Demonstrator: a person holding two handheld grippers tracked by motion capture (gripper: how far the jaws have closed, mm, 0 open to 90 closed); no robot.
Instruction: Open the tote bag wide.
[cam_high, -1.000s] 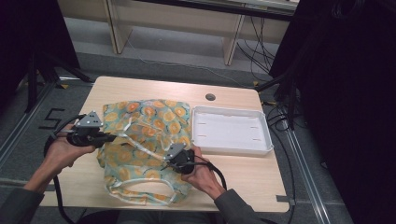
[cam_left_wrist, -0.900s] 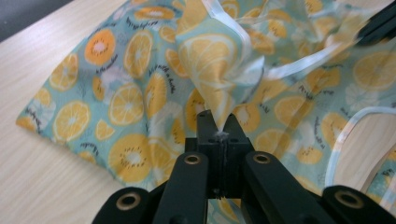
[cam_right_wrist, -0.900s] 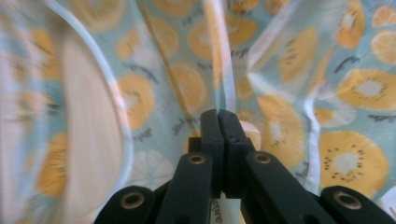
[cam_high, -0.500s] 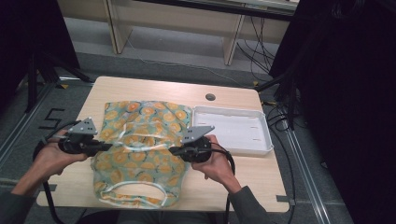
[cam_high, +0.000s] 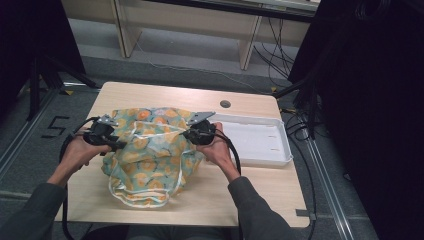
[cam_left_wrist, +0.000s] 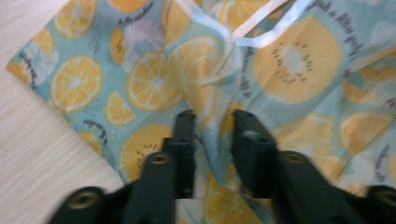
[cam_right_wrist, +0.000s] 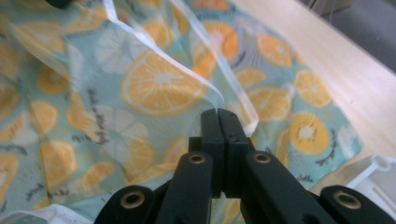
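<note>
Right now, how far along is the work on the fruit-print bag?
Done: fruit-print bag lies spread on the table. In hand: right hand-held gripper is shut on the bag's clear edge; left hand-held gripper has just been opening, fabric loose between its jaws. Left: probably regrip and move or fold it; white tray holds nothing.

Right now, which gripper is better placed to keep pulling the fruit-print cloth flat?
Right. The right gripper is shut on the cloth's edge; the left gripper has just been opening, cloth loose between its jaws.
</note>
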